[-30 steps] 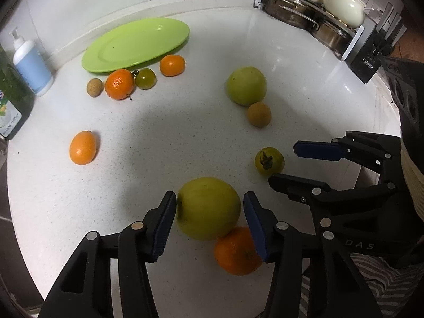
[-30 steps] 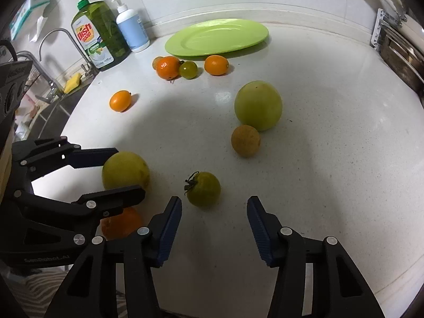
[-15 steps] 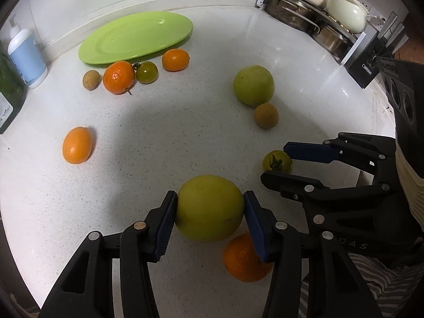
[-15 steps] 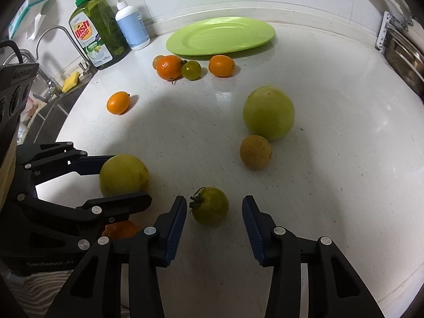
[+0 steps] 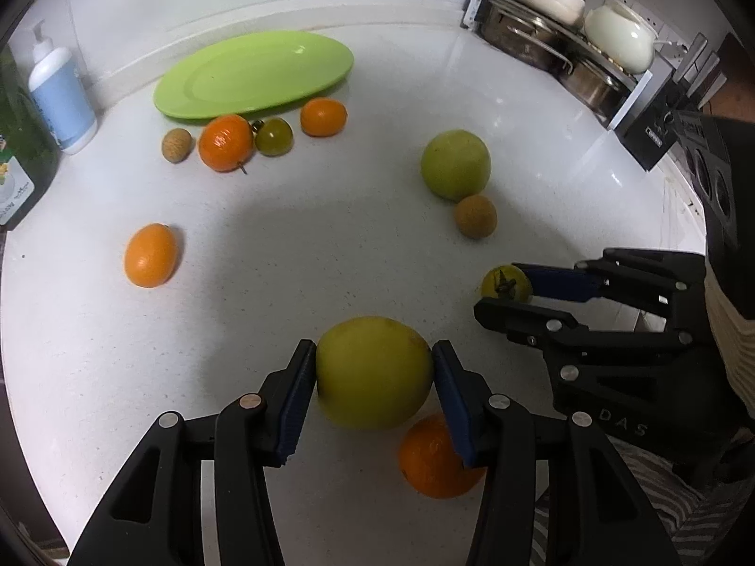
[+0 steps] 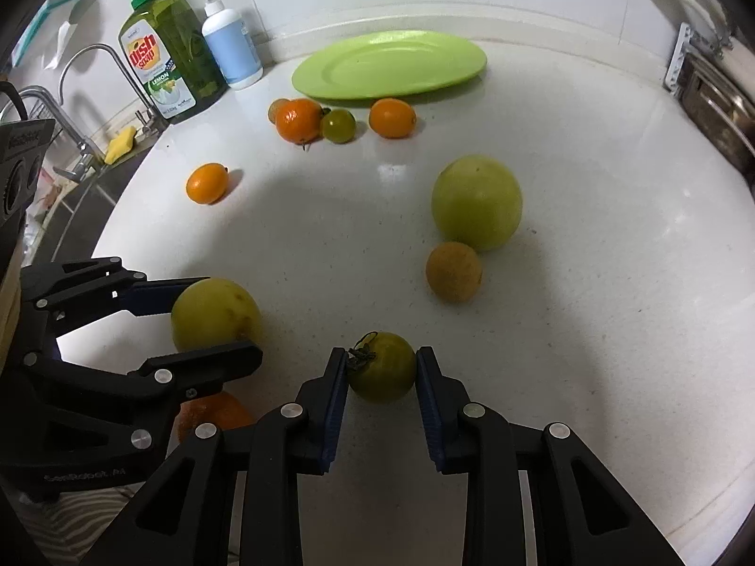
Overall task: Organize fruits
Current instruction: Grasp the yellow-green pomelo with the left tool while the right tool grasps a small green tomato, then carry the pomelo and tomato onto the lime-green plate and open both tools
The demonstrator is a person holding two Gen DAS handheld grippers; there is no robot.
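My left gripper [image 5: 373,368] is shut on a large yellow-green fruit [image 5: 373,370], lifted a little above an orange [image 5: 436,460] on the white counter. My right gripper [image 6: 382,368] is shut on a small green tomato [image 6: 383,368]. A green plate [image 5: 255,73] lies empty at the back. Beside it sit a mandarin [image 5: 225,141], a green tomato [image 5: 273,136], a small orange [image 5: 323,116] and a brown fruit [image 5: 176,144]. A big green fruit [image 6: 476,202] and a brown round fruit [image 6: 453,271] lie mid-right. A kumquat-like orange [image 6: 206,183] lies at left.
A dish soap bottle [image 6: 165,52] and a blue pump bottle [image 6: 231,40] stand at the back left by the sink tap [image 6: 94,70]. A rack with pots [image 5: 566,47] stands at the back right. The counter's edge runs along the right.
Both grippers closed: the left onto the yellow-green fruit, the right moved forward and closed onto the small green tomato.
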